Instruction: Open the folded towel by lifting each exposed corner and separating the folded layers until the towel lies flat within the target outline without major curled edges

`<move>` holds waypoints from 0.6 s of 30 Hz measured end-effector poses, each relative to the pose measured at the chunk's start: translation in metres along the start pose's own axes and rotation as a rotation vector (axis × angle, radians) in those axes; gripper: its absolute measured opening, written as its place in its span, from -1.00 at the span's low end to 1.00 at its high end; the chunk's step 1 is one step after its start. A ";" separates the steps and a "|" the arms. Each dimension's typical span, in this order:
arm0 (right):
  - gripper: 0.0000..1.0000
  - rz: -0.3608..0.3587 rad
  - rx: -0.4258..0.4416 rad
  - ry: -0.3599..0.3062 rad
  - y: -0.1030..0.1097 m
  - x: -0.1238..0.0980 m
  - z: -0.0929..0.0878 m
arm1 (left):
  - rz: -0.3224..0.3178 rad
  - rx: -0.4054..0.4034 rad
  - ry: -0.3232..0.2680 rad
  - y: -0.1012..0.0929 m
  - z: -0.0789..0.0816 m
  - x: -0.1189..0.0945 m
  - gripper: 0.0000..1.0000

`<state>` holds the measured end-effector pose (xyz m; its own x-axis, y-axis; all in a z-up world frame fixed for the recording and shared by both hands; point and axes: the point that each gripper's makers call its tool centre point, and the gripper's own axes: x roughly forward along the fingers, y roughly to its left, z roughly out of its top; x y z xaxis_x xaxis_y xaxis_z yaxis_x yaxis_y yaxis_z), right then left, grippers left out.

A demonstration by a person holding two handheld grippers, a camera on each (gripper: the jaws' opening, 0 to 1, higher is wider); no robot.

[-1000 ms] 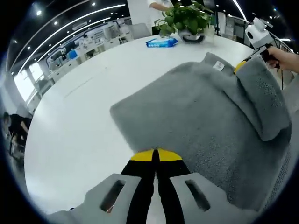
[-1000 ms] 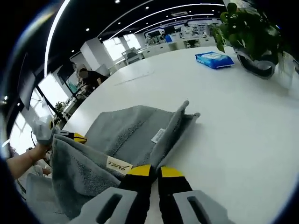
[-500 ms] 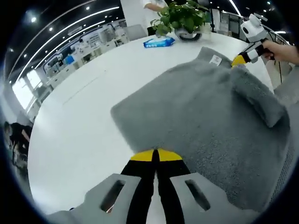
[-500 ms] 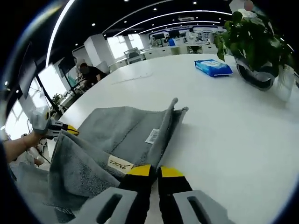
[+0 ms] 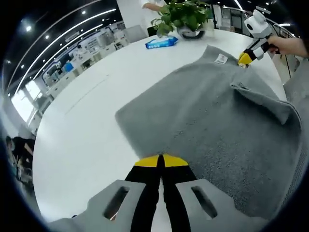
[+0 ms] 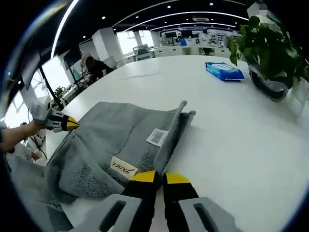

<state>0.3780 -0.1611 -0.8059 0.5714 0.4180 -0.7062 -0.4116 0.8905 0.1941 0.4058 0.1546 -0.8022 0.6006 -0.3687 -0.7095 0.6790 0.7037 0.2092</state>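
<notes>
A grey towel (image 5: pixel 212 111) lies on the white table (image 5: pixel 82 121), with a fold still raised along its right side. My left gripper (image 5: pixel 161 161) is shut on the towel's near edge. In the left gripper view my right gripper (image 5: pixel 245 58) holds the far corner beside a white label (image 5: pixel 221 59). In the right gripper view the same towel (image 6: pixel 116 140) spreads ahead, with my right gripper (image 6: pixel 161 178) shut on its corner near a beige tag (image 6: pixel 123 166) and a barcode label (image 6: pixel 157 137). My left gripper (image 6: pixel 63 123), held by a hand, grips the far left corner.
A potted plant (image 5: pixel 186 17) and a blue wipes pack (image 5: pixel 161 42) stand at the table's far side; both also appear in the right gripper view as plant (image 6: pixel 270 53) and pack (image 6: pixel 223 71). People sit at desks beyond the table (image 6: pixel 96 67).
The right gripper has drawn its corner outward and down toward the table; the raised fold has lowered and the towel lies more spread. The left gripper keeps its hold.
</notes>
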 end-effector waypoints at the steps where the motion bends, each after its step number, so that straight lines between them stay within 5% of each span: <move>1: -0.98 0.000 0.002 0.000 -0.002 0.001 0.001 | -0.004 -0.002 0.001 0.001 0.000 0.001 -1.00; 13: -0.97 -0.011 -0.019 -0.002 -0.007 0.010 0.009 | 0.002 -0.042 -0.008 0.011 0.004 0.007 -1.00; 18: -0.90 -0.010 0.002 -0.024 -0.004 0.004 0.012 | -0.016 -0.272 0.001 0.009 0.004 0.003 -0.96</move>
<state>0.3908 -0.1611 -0.8016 0.5921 0.4133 -0.6918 -0.4041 0.8950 0.1888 0.4161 0.1574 -0.7999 0.5902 -0.3800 -0.7123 0.5496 0.8353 0.0098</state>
